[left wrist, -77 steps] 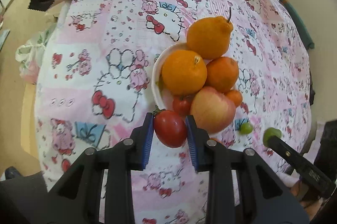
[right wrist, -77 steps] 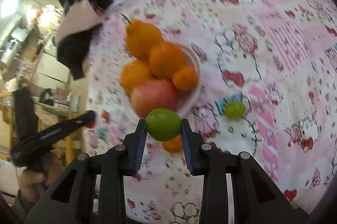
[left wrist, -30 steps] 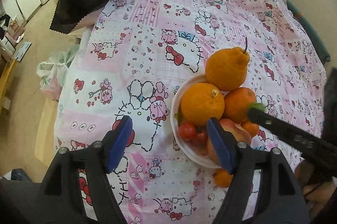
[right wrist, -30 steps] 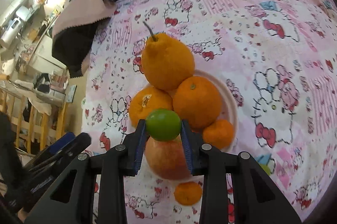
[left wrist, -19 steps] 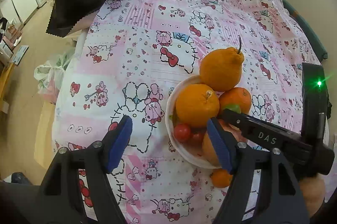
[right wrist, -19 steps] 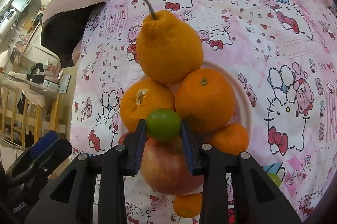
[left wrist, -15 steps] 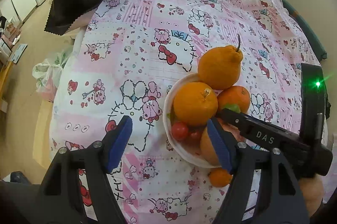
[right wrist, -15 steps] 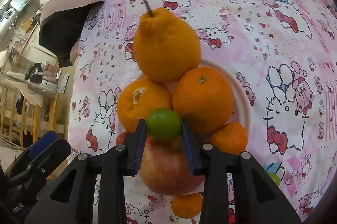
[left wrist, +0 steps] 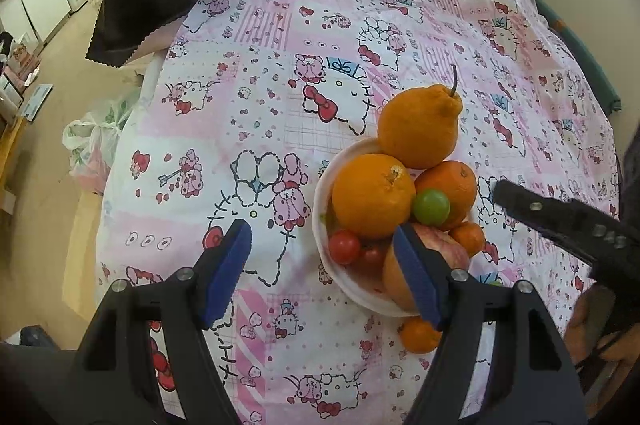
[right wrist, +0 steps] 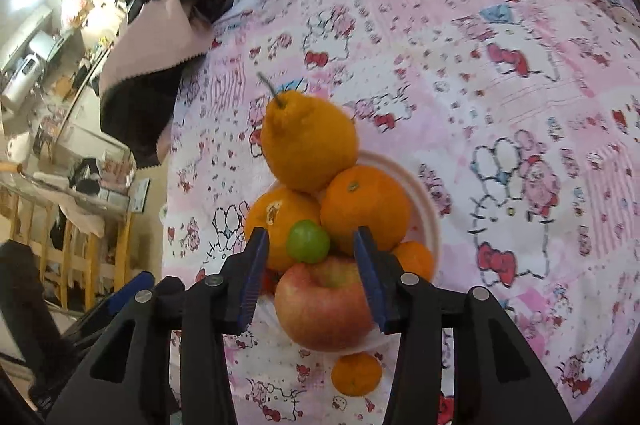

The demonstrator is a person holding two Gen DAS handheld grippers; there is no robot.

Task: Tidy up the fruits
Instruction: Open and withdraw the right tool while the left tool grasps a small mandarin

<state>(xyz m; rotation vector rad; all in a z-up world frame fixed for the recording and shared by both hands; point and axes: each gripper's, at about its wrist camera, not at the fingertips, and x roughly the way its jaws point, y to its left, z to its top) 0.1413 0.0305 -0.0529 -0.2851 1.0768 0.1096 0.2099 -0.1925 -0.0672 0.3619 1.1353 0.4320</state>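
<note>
Fruits filled a white bowl (left wrist: 320, 201) on the pink cartoon-print cloth (left wrist: 280, 85) in the left wrist view. The left gripper (left wrist: 324, 253) stood open and empty, its right pad in front of the apple (left wrist: 454, 253), its left pad over bare cloth. A small green fruit (left wrist: 431, 207) sat among the oranges, above the apple, with two red tomatoes (left wrist: 345, 246) lower in the bowl. The right gripper (left wrist: 498, 191) hung near the bowl's right side, clear of the green fruit.

In the right wrist view, the green fruit (right wrist: 308, 241) lay between the right gripper's (right wrist: 308, 245) pads, touching neither; the jaws had just been opening. It was round and glossy, wedged between two oranges and the apple (right wrist: 324, 305). One small orange (right wrist: 356, 373) lay on the cloth (right wrist: 500, 105) beside the bowl (right wrist: 430, 217).
</note>
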